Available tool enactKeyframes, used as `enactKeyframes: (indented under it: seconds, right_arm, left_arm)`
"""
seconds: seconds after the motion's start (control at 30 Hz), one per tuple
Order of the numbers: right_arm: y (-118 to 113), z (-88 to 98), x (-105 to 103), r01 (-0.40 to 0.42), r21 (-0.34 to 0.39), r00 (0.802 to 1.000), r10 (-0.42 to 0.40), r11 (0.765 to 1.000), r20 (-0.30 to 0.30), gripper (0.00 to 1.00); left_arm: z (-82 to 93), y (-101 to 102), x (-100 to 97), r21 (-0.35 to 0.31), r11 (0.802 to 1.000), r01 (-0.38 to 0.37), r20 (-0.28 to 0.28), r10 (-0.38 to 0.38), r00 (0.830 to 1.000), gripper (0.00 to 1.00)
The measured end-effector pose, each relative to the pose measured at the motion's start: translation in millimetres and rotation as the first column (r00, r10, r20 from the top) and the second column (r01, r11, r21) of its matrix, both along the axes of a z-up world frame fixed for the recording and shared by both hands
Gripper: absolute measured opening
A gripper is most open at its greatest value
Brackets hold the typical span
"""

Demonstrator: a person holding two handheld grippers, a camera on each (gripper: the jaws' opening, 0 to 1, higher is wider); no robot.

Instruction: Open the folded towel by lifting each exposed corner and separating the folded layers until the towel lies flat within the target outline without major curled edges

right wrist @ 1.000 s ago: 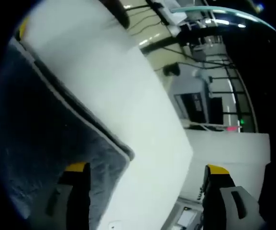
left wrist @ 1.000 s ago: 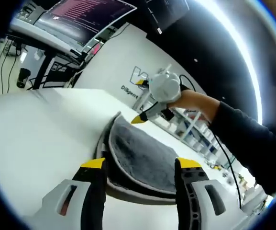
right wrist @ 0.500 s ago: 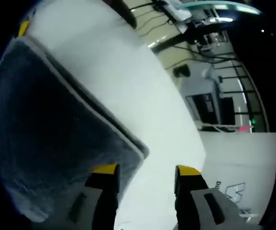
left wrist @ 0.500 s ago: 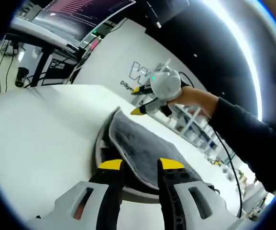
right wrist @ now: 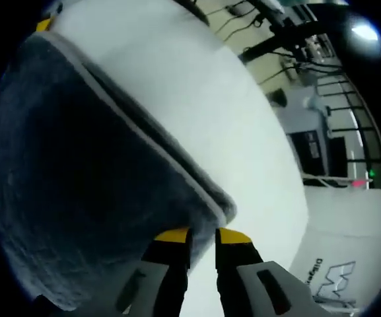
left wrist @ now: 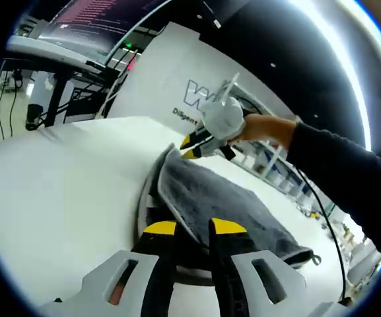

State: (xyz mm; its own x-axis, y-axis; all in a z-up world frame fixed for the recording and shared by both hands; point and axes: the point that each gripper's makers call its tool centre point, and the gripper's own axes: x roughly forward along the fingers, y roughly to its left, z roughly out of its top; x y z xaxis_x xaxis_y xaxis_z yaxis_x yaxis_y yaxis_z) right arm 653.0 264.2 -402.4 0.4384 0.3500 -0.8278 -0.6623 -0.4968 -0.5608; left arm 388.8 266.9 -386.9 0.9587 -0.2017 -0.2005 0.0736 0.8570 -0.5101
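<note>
A dark grey towel (left wrist: 210, 198) with a pale hem lies folded on the white table (left wrist: 58, 191). My left gripper (left wrist: 193, 228) is at the towel's near edge, jaws drawn close together with the hem pinched between them. At the far corner my right gripper (left wrist: 197, 144), held by a person's hand, has its yellow tips closed on the towel and holds that corner a little off the table. In the right gripper view the towel (right wrist: 65, 172) spreads to the left, and the right gripper (right wrist: 202, 236) is shut on its corner. A yellow tip of the left gripper (right wrist: 43, 25) shows at the towel's far end.
The white table (right wrist: 197, 99) extends around the towel, with bare surface to its left in the left gripper view. Beyond the table stand a monitor (left wrist: 91, 23), desk frames with cables (left wrist: 51, 99) and a white panel with lettering (left wrist: 197, 99). The person's dark sleeve (left wrist: 342, 178) reaches in from the right.
Both grippers went from wide open to shut on the towel, the left on the near edge, the right on the far corner. The far corner has risen slightly.
</note>
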Motion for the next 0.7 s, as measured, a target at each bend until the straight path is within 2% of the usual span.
enactKeyframes:
  seconds: [0.1,0.23,0.5,0.57,0.67,0.7]
  right_arm:
    - [7.0,2.6,4.9,-0.009,0.014,1.000,0.009,1.000,-0.008,0.08]
    - [15.5,5.0,-1.8,-0.033,0.008,0.999,0.033,0.999,-0.006,0.07]
    - [27.7,-12.1,-18.8,-0.078,-0.067,0.997,0.077,0.995,-0.021,0.07]
    - [31.1,-14.2,-8.8,-0.086,-0.090,0.996,0.085,0.992,-0.015,0.06]
    - [32.3,-15.3,-9.1,-0.092,-0.094,0.996,0.092,0.991,-0.007,0.01]
    - [32.1,-14.5,-9.4,-0.093,-0.095,0.996,0.093,0.991,-0.003,0.00]
  left_arm:
    - [-4.1,-0.2,0.7,-0.003,1.000,0.002,-0.014,-0.002,1.000,0.13]
    - [-3.8,2.4,0.7,-0.009,1.000,0.007,-0.011,-0.008,1.000,0.10]
    - [-5.3,9.4,2.6,-0.031,0.999,0.015,-0.013,-0.016,1.000,0.10]
    - [-5.2,10.5,2.7,-0.034,0.999,0.015,-0.014,-0.015,1.000,0.10]
    - [-5.1,13.1,3.3,-0.015,1.000,0.017,-0.009,-0.017,1.000,0.02]
    - [-5.1,12.9,3.3,-0.012,1.000,0.020,-0.008,-0.020,1.000,0.02]
